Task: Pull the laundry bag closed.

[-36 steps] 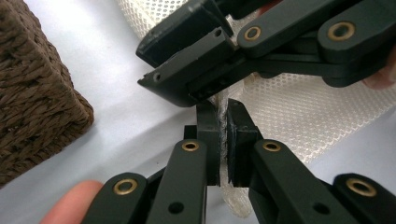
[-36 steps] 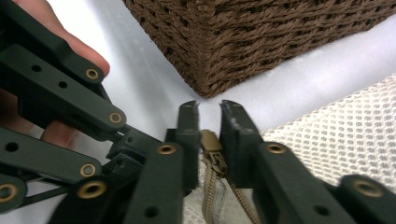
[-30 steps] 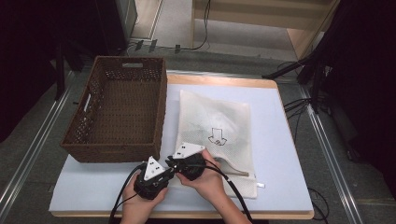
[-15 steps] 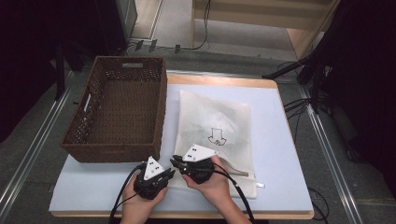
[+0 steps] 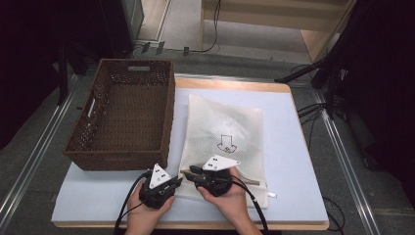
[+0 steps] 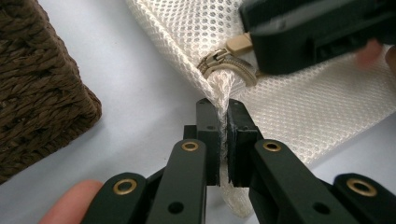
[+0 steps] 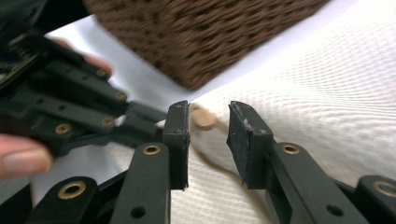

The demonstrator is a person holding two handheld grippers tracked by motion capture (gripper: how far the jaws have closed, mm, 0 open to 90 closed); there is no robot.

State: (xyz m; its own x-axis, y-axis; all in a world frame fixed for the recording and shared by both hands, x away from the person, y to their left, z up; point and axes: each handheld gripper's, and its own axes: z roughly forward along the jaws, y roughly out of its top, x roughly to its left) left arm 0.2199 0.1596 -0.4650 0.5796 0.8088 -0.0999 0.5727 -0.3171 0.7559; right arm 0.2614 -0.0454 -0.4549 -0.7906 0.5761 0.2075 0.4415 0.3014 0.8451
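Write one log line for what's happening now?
left hand-held gripper: shut on mesh bag corner | right hand-held gripper: just opening, zipper pull between jaws

White mesh laundry bag (image 5: 230, 142) lies flat on the bench, center of the high view, small arrow print mid-panel. Its near-left corner is bunched into a fold, lower center of the left gripper view. Brass zipper slider (image 6: 224, 65) with tan pull tab (image 7: 201, 116) sits at that corner.
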